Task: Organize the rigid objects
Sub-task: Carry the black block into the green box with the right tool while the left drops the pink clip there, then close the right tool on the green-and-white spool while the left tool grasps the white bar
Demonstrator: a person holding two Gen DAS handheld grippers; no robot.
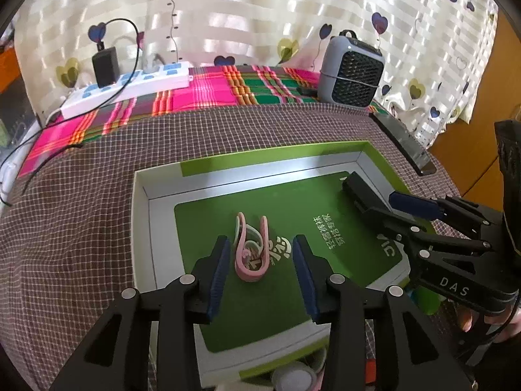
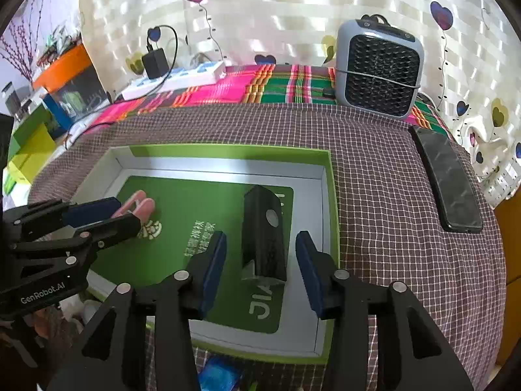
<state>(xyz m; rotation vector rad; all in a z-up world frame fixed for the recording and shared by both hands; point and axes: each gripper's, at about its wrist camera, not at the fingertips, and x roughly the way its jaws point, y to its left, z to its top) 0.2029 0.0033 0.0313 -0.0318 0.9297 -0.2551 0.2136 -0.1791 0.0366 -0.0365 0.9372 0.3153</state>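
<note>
Left gripper (image 1: 260, 277): matte black linkage arms, triangular cut-outs, round silver rivets at joints; fingers (image 1: 216, 280) faced with dark blue ribbed pads. "GenRobot.AI" printed in white on body, as seen from right wrist view.

Right gripper (image 2: 260, 270): identical black linkage, silver rivets, blue pads. "DAS" lettered in white on body. Bare skin of right hand (image 1: 495, 322) glimpsed beneath housing.

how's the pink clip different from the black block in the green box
The pink clip is a thin, curved, open loop shape; the black block is solid and boxy. The clip lies on the left part of the green box, in front of the left hand-held gripper; the block lies on the right, in front of the right hand-held gripper. Both rest ungrasped on the box floor, between open jaws.
</note>
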